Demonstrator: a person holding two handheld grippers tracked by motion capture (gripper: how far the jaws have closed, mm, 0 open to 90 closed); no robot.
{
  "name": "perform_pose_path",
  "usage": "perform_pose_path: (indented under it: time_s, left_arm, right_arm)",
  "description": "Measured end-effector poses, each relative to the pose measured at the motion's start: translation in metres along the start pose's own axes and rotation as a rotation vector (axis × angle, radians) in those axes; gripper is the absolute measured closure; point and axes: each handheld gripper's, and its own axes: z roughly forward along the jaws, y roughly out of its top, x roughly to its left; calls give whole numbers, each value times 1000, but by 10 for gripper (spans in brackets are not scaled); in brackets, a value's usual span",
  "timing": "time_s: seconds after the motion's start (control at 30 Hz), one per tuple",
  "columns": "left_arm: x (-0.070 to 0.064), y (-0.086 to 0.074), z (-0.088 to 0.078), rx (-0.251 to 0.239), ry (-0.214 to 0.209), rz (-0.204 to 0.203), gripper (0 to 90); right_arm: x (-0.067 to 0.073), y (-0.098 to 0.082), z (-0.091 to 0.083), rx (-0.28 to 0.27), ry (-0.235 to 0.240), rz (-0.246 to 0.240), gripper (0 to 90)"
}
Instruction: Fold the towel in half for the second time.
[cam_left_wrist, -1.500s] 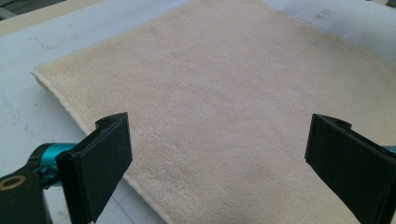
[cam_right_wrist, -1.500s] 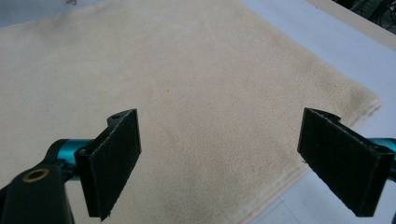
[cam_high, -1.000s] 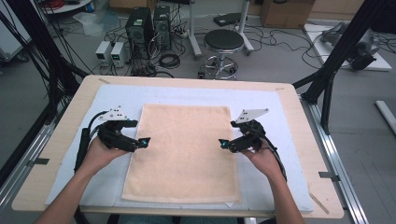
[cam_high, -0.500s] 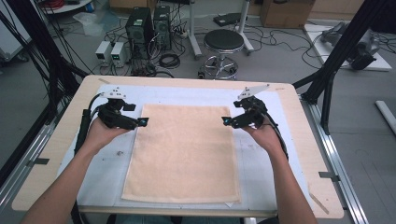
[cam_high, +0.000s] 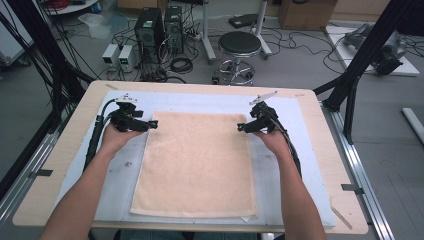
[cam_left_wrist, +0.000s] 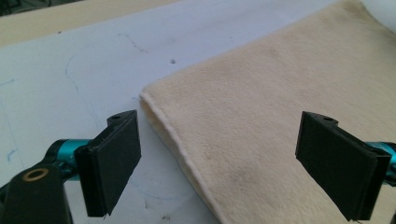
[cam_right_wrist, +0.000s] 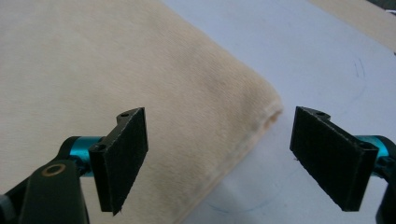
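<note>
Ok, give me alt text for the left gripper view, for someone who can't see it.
A hand-held gripper hangs open over the near corner of a cream towel, one black pad off the towel's edge and the other above the cloth, neither pressing it. The towel lies flat on a white mat marked with faint pen lines.

You get even, soft overhead light with only faint shadows and no glare on the worktop (cam_high: 60, 150). The high view is slightly soft. In your gripper views the towel (cam_right_wrist: 70, 56) blurs far off, while the fingers (cam_left_wrist: 114, 161) stay sharp.
</note>
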Motion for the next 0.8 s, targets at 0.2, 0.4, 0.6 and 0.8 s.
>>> perform_pose_path:
  time_s: [0.2,0.4,0.6,0.8]
  left_arm:
    - [7,-8,16,61,42,-27,173]
    - [4,-15,35,109,25,-57,226]
    - [-4,-15,38,144,79,2,276]
    - [-10,-14,38,148,86,16,428]
  right_arm:
    - [-9,-9,7,56,-26,6,240]
    - [-12,-21,16,91,-7,56,303]
    - [-8,-22,17,78,17,71,446]
    - [-6,-21,18,81,50,110,562]
